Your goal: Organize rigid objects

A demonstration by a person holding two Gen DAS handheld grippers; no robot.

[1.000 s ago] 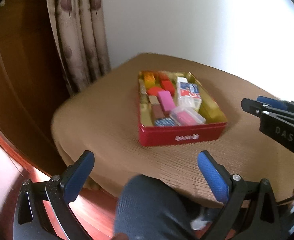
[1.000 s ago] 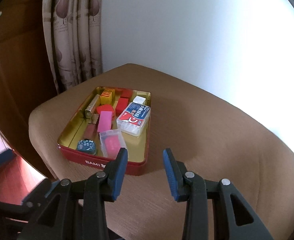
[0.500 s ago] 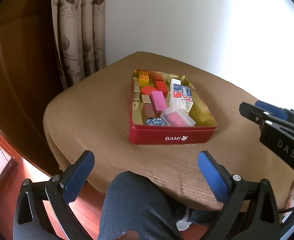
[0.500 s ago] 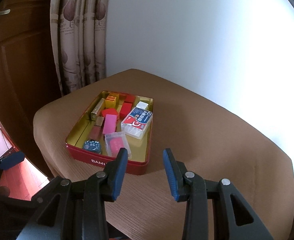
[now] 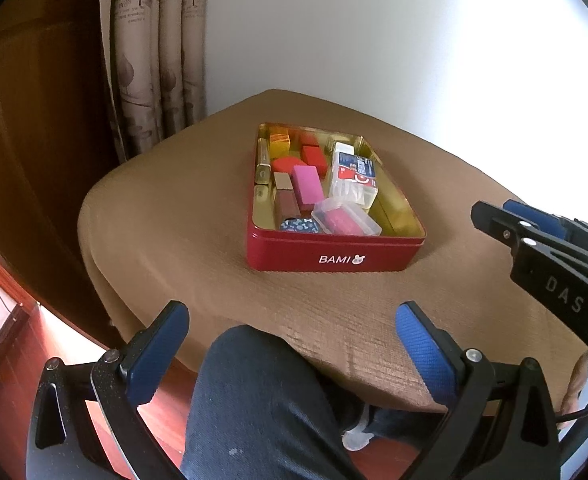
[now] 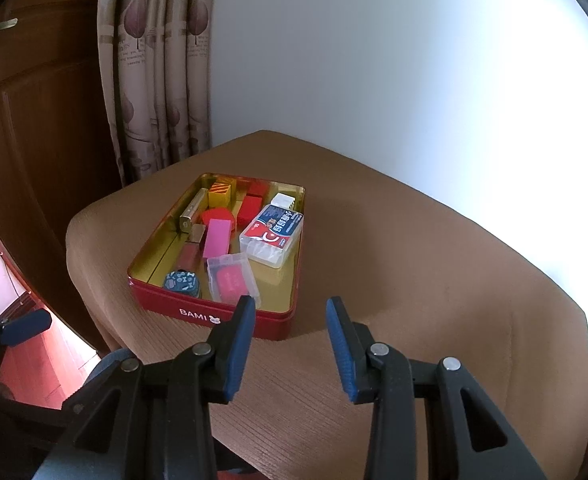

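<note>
A red tin marked BAMI sits on the brown-covered table, packed with small blocks and clear plastic cases. The left hand-held gripper hangs wide open over a dark-trousered knee. The right hand-held gripper juts in from the right edge.

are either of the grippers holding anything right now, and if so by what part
Nothing is held. The left gripper and the right gripper are both open and empty, short of the red tin.
</note>
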